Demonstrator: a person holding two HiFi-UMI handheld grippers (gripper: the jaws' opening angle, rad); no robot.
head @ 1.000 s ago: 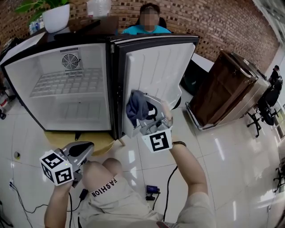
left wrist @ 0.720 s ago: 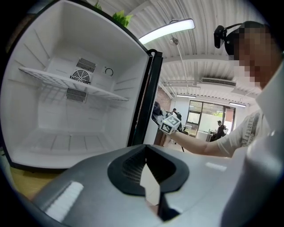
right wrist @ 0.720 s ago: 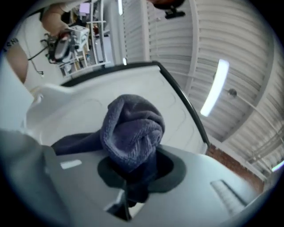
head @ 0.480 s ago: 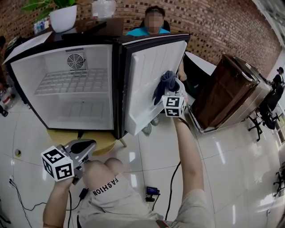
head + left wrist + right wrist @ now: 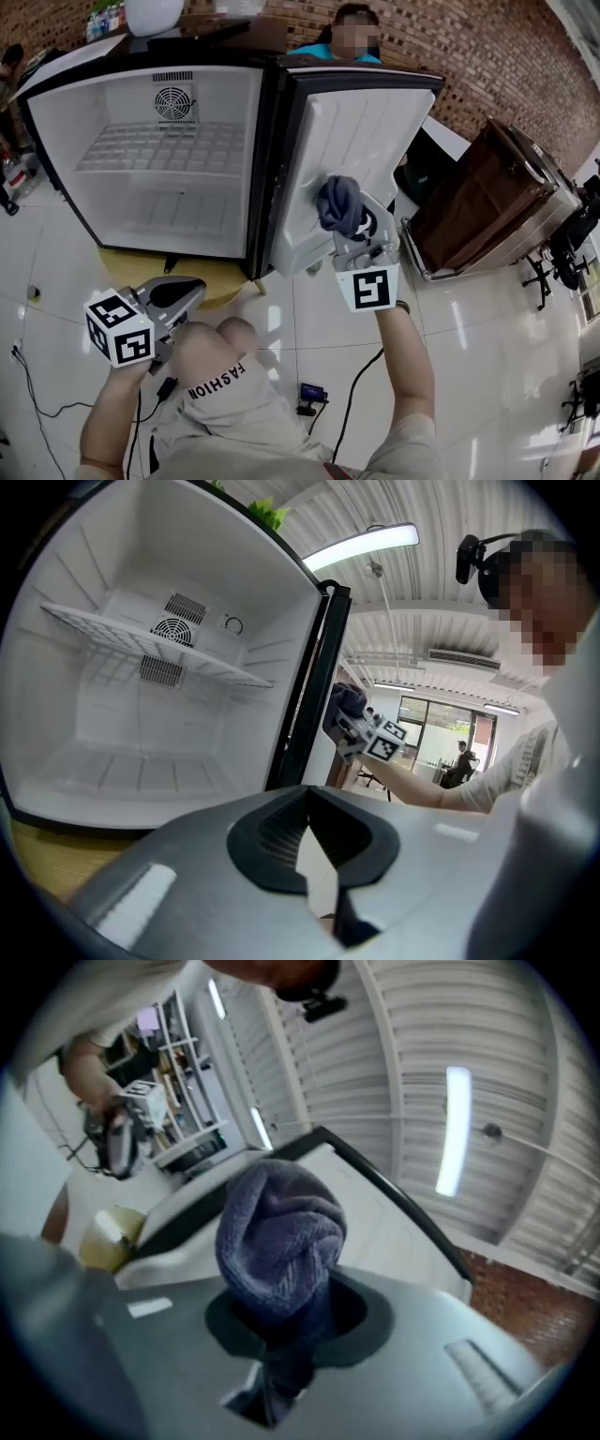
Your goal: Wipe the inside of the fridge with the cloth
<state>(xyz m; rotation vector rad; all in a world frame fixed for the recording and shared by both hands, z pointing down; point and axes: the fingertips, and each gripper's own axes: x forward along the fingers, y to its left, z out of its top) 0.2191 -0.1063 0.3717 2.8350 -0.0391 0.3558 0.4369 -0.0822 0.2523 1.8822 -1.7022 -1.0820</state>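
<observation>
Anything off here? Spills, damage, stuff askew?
Nothing stands out. The fridge is open, its wire shelf sits level, and no spills or damage show. The right gripper holds the bunched cloth by the door liner; the left gripper is shut, holding nothing.

A glossy white tiled floor [image 5: 469, 319] carries a black mini fridge with a white interior [image 5: 159, 159] on a low pale wooden stand [image 5: 217, 287]. Right of the fridge stands a brown wooden cabinet [image 5: 487, 202]; in front, a black cable [image 5: 361, 380] and a small dark device [image 5: 307, 395].
</observation>
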